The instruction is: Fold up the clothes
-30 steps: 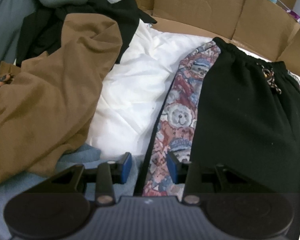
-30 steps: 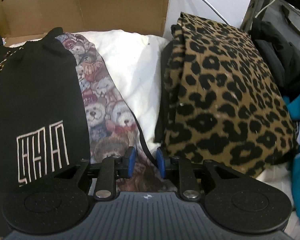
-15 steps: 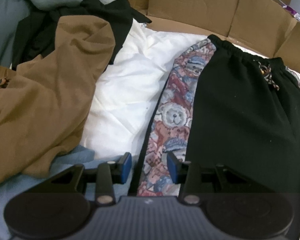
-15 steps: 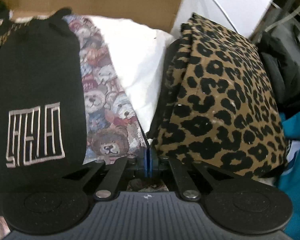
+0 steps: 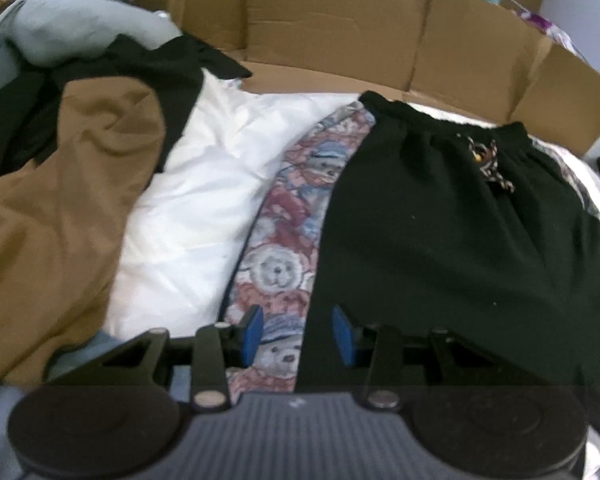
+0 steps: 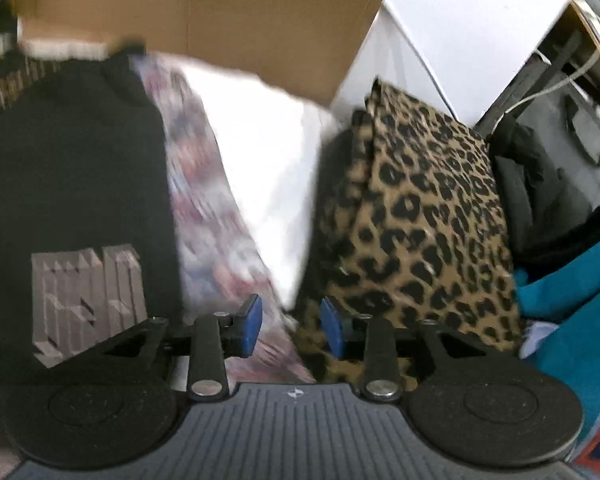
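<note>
Beside black pants [image 6: 68,184]: leopard fold [image 6: 428,216].

Cardboard box wall [image 5: 340,40] behind; white wall [image 6: 460,20].

It looks like a room in a home. Clothes [image 5: 72,200] lie in piles on a white bed cover [image 5: 204,200], with cardboard boxes [image 5: 340,40] behind.
</note>
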`<state>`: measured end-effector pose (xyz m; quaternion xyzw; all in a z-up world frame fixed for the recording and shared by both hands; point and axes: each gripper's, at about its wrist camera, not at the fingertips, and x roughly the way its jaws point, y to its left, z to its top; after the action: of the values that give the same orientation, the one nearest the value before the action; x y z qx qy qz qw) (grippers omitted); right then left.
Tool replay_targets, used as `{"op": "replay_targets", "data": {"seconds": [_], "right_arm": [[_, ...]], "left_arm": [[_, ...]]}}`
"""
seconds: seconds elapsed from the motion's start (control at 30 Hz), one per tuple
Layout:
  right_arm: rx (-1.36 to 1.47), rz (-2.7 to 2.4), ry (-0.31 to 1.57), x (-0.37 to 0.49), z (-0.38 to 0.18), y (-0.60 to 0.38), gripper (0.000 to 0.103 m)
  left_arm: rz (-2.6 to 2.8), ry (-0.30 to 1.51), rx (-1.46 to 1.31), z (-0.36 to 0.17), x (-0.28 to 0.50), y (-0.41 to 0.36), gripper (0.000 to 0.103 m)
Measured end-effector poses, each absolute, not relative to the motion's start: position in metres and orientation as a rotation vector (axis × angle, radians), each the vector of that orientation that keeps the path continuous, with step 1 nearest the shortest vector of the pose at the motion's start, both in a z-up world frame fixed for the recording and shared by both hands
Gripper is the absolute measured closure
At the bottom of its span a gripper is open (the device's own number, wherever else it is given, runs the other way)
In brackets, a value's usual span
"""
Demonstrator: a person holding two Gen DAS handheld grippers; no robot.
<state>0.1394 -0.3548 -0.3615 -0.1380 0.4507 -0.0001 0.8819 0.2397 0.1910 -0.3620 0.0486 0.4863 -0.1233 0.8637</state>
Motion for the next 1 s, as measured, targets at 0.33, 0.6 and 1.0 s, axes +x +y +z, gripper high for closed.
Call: {"op": "replay_targets", "data": {"seconds": [0.33,0.6,1.0], "right_arm": [[-0.041,0.083,1.028,0.128,-0.388,-0.331,0.063],[-0.091,-0.014,1.099,0.11,-0.389,-0.354,0.061],[-0.014,0.077,0.984,0.124,-0.364,-0.34,0.06]], "left_arm": [[-0.167,1.171,0.164,-0.393,0.238,0.212,0.062],[-0.104,1.175,0.256,-0.377,0.231,0.211,0.071],[-0.227,1.099,0.181,-0.361,0.252,0.16,0.062]]}}
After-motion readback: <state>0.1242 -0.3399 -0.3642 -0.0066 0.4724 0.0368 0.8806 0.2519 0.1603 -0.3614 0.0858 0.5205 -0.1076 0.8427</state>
